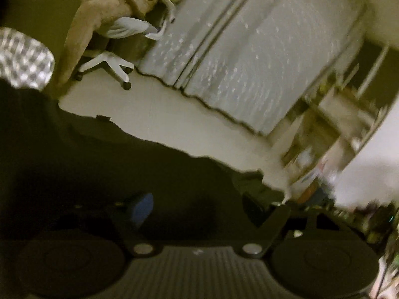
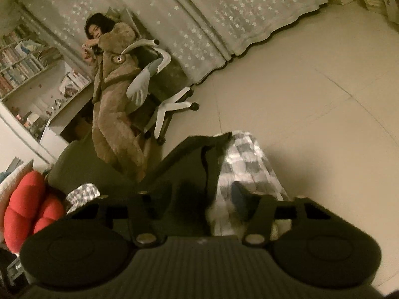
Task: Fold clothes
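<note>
Left wrist view: a corner of checked cloth (image 1: 23, 59) is seen at the far left edge, lit, above a large dark mass of fabric (image 1: 99, 164) that fills the near left half. The left gripper (image 1: 199, 211) sits low in that dark area; one blue pad (image 1: 141, 210) shows, the other finger is a dark shape to the right. A gap appears between them, but whether cloth is pinched cannot be told in the dimness.

Right wrist view: a red cushion (image 2: 27, 211) lies near left, a person in a brown plush robe (image 2: 114, 94) is seated on a white office chair (image 2: 159, 94) farther off. The right gripper (image 2: 219, 174) is closed on a dark garment (image 2: 189, 154), with the grey-and-white checked cloth (image 2: 247, 164) hanging just right of it over pale floor (image 2: 324, 99).

Handling, judged: the fabric drapes limp, so it is taken as light, soft, non-fragile, and prone to sagging. Hold is best taken at corners or hems, both grippers well apart, so an edge is kept taut.
</note>
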Tool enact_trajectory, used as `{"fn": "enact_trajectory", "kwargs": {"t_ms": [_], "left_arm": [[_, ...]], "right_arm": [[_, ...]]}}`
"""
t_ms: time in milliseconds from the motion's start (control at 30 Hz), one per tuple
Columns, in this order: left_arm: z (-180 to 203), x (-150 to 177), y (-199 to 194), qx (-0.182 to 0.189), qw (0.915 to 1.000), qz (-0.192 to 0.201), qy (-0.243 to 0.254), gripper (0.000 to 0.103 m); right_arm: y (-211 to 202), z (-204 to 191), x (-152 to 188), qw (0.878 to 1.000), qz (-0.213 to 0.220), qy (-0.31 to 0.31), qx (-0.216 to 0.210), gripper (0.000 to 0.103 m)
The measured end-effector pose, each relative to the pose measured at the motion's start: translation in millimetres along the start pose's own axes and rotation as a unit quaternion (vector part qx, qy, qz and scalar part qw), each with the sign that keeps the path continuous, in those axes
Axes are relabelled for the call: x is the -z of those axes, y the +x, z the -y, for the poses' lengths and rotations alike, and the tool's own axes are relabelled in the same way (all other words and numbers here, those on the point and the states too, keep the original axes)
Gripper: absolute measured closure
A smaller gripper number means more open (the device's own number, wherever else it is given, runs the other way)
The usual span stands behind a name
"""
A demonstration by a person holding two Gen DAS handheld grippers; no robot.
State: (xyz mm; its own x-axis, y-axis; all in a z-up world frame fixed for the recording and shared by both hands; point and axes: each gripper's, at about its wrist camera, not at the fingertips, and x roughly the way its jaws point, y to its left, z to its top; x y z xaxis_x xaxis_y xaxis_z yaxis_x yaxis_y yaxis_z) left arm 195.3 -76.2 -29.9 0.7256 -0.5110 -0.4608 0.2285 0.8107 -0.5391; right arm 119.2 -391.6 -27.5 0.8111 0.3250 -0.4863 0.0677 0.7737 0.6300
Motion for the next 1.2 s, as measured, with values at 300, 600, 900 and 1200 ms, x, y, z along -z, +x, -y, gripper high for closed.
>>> {"fn": "enact_trajectory", "kwargs": {"t_ms": [300,600,900,1200], "left_arm": [[-20.5,4.9,-4.9,0.065,0.9956,0.021,-0.064,0.028],[-28.6,4.8,-10.7,0.081,0.9925,0.033,-0.085,0.029],[-36.6,1.9,-10.9,0.093,0.9899,0.038,-0.100,0.029],[-33.2,3.4,-9.7,0.086,0.9919,0.033,-0.087,0.028]], "right_arm": [[-2.6,-33.3,-11.8,0.999,-0.009,-0.030,-0.010,0.098],[16.6,-108.9,-10.2,0.992,-0.051,-0.118,0.000,0.098],[47.0,-138.4,2.2,0.986,-0.088,-0.137,-0.032,0.092],[51.9,-138.1,4.1,0.984,-0.087,-0.136,-0.074,0.057]]}}
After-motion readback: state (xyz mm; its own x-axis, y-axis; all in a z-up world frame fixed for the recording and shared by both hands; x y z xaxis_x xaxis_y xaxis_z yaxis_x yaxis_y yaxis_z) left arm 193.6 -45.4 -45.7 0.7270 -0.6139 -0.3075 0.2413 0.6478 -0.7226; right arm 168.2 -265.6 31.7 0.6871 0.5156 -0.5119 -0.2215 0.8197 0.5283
